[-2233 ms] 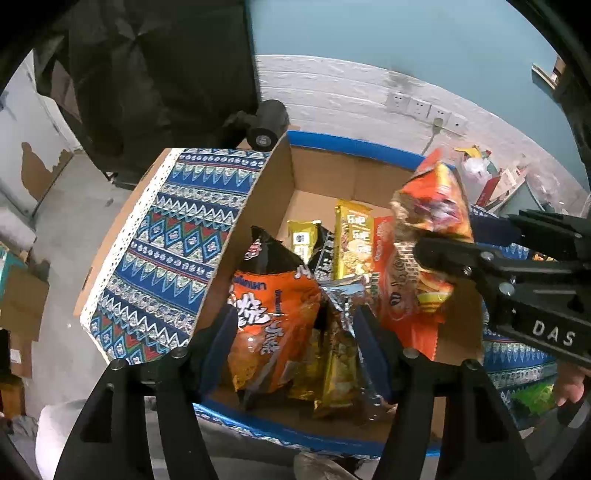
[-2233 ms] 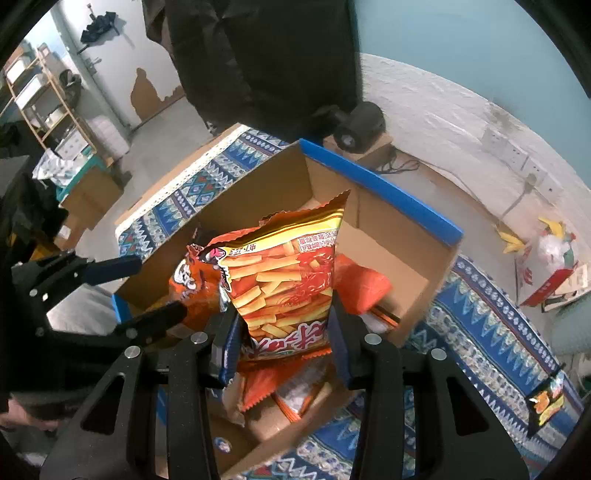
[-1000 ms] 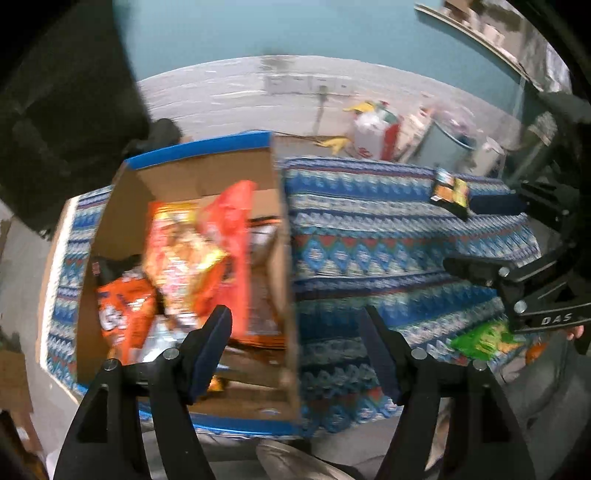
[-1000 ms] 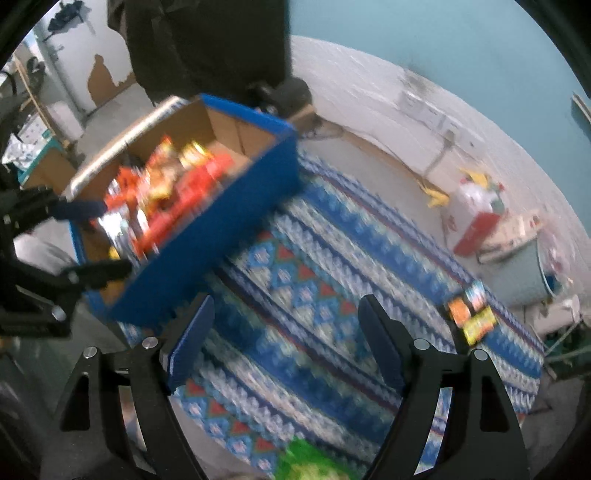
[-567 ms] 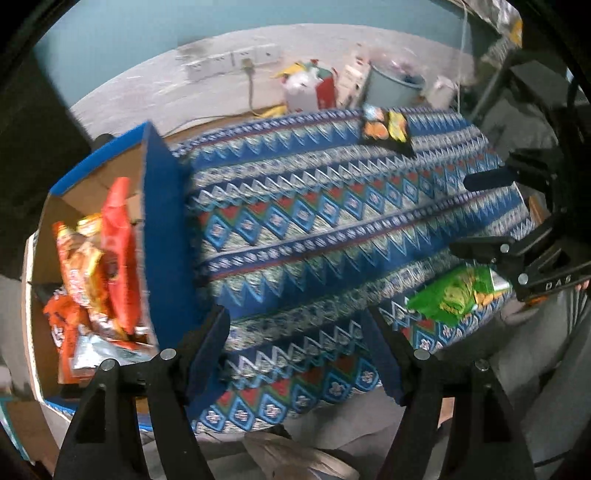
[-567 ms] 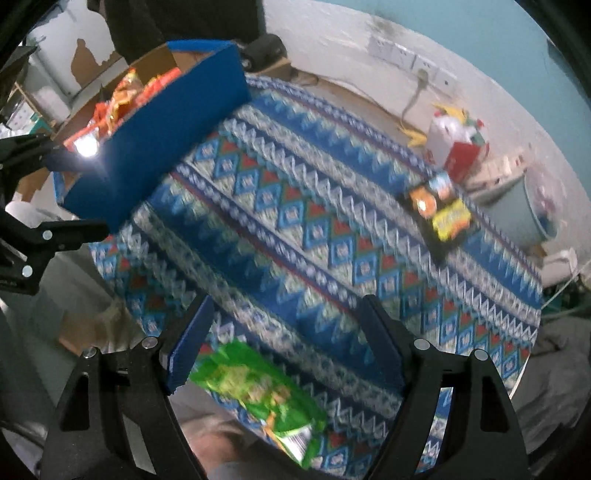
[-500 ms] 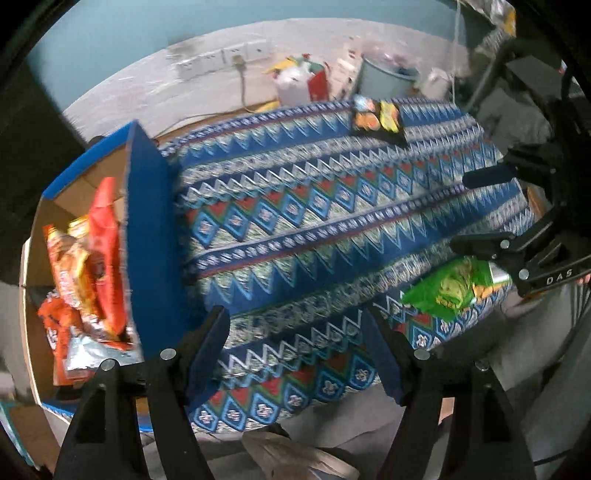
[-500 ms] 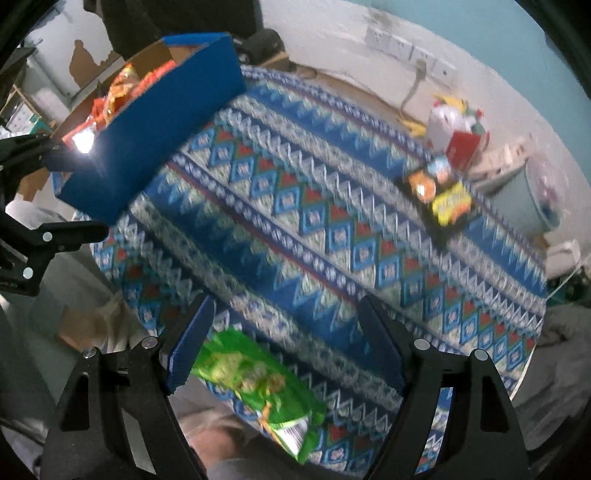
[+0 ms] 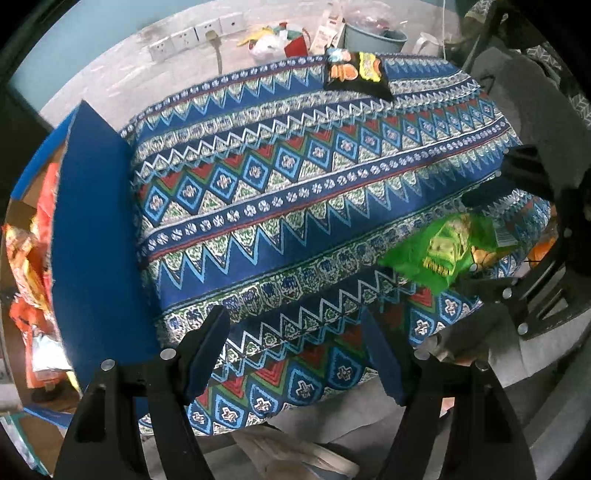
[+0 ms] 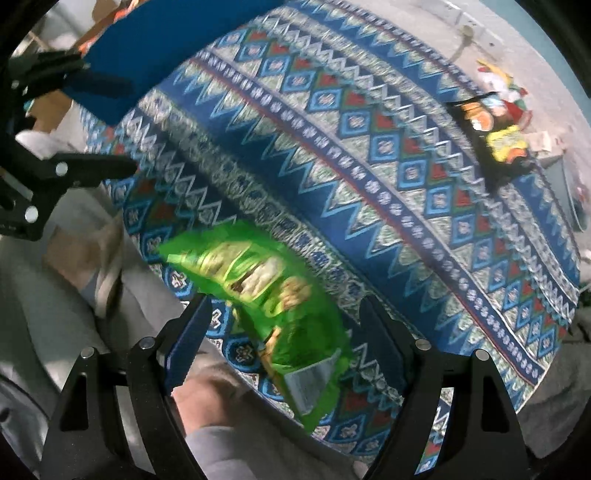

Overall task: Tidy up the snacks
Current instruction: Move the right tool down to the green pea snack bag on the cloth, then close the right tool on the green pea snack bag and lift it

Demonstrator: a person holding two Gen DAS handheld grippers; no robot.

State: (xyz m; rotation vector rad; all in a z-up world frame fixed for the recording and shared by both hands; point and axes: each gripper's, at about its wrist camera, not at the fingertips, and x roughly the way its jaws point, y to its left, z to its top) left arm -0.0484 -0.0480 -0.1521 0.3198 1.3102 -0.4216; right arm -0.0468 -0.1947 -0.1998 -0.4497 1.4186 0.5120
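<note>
A green snack bag (image 10: 266,288) lies at the near edge of the patterned tablecloth (image 10: 369,155); it also shows in the left wrist view (image 9: 443,251). My right gripper (image 10: 284,332) is open, its jaws on either side of the green bag, close above it. A black snack bag (image 9: 356,72) lies at the table's far edge, also in the right wrist view (image 10: 495,140). My left gripper (image 9: 295,343) is open and empty over the table's near edge. The blue cardboard box (image 9: 96,240) with several orange snack bags (image 9: 29,258) stands at the left.
Wall sockets (image 9: 195,33), a grey bin (image 9: 373,33) and clutter stand behind the table. The tablecloth hangs over the near edge. A person's knee (image 10: 207,398) is under the right gripper.
Both grippers let go of their orange bags in the box and swung right over the table. The right gripper has come down close over the green bag.
</note>
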